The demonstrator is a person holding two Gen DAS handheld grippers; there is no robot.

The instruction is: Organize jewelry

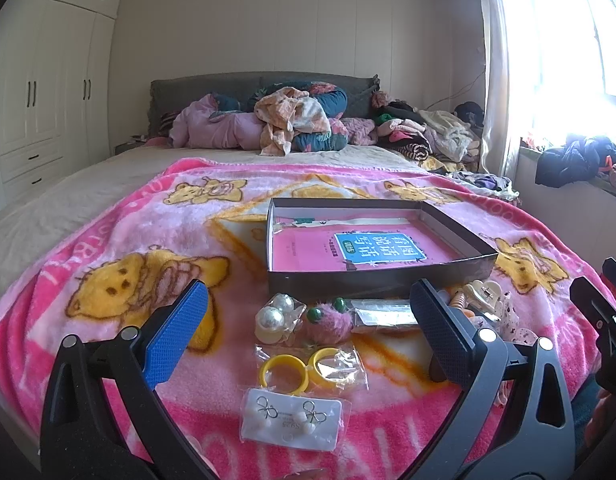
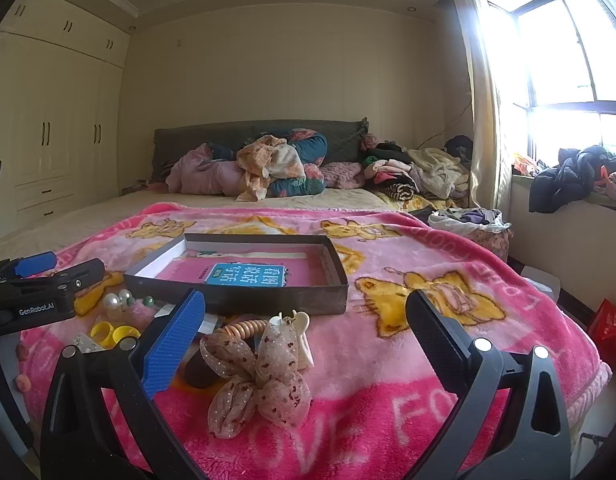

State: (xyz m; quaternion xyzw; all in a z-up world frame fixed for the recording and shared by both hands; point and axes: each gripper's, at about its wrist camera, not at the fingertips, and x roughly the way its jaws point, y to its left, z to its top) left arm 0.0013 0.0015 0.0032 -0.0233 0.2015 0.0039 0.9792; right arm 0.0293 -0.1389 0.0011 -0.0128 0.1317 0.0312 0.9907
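A dark shallow box (image 1: 381,276) with a pink book inside sits on the pink bear blanket; it also shows in the right wrist view (image 2: 236,300). In front of it lie pearl earrings (image 1: 274,318), a pink fuzzy clip (image 1: 327,318), yellow rings in a bag (image 1: 308,368), bow earrings on a card (image 1: 292,418) and a silver packet (image 1: 385,314). My left gripper (image 1: 308,332) is open above these. My right gripper (image 2: 304,340) is open over a beige bow hair clip (image 2: 260,380), with a cream claw clip (image 2: 300,326) and a wooden spiral tie (image 2: 244,328) behind.
Piles of clothes (image 1: 296,120) lie at the bed's head and right side. A window sill (image 2: 567,196) with clothes is at right, wardrobes (image 1: 40,100) at left. A red bag (image 2: 609,326) sits on the floor right of the bed.
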